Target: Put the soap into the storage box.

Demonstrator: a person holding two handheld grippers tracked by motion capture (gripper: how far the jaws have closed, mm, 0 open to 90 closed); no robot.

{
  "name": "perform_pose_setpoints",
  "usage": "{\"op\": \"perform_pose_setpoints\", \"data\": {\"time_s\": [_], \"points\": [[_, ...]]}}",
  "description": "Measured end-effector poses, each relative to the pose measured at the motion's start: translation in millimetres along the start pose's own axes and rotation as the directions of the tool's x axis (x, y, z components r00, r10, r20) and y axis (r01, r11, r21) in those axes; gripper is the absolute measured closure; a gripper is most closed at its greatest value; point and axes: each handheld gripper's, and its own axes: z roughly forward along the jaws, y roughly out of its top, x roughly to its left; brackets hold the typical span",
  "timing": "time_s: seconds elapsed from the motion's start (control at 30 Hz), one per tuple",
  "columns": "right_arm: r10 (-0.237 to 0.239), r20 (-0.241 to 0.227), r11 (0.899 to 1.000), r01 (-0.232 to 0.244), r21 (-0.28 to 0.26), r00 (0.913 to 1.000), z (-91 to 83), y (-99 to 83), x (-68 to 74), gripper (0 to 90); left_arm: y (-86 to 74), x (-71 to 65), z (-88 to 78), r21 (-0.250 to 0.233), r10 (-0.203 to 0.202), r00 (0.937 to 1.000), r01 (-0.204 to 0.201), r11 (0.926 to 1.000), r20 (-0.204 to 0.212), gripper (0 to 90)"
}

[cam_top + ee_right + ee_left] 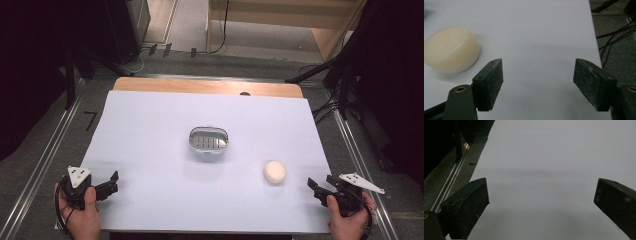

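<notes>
1. I see the soap bar (450,50) as cream-coloured, smooth and waxy, with a dull sheen.
2. The soap dish (208,143) looks like polished metal to me, glossy, with a slotted floor.
3. The white sheet (165,175) on the table reads as matt and smooth.
4. The table edge (200,86) beyond it looks like light wood.
5. My right gripper (537,83) has matt black jaws, scuffed and dusty; my left gripper (541,205) looks the same.
</notes>
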Motion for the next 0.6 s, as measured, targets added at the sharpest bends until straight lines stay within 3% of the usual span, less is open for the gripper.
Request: {"op": "perform_pose_setpoints", "data": {"time_s": [0.03, 0.4, 0.6], "points": [[-0.018, -0.03, 1.0, 0.018, 0.0, 0.9994, -0.5, 2.4, 3.8, 24.3, 0.0, -0.1, 0.1, -0.001, 0.002, 1.0, -0.002, 1.0, -0.001, 0.1], [-0.097, -0.072, 0.993, 0.101, 0.055, 0.9926, 7.6, 9.5, 28.4, 20.3, -0.1, 0.1, -0.3, -0.001, -0.001, 1.0, 0.001, 1.0, -0.001, 0.1], [-0.106, -0.097, 0.991, 0.114, 0.072, 0.9896, 10.0, 10.5, 35.2, 19.4, -0.1, 0.0, -0.2, -0.002, 0.001, 1.0, -0.001, 1.0, 0.0, 0.1]]}}
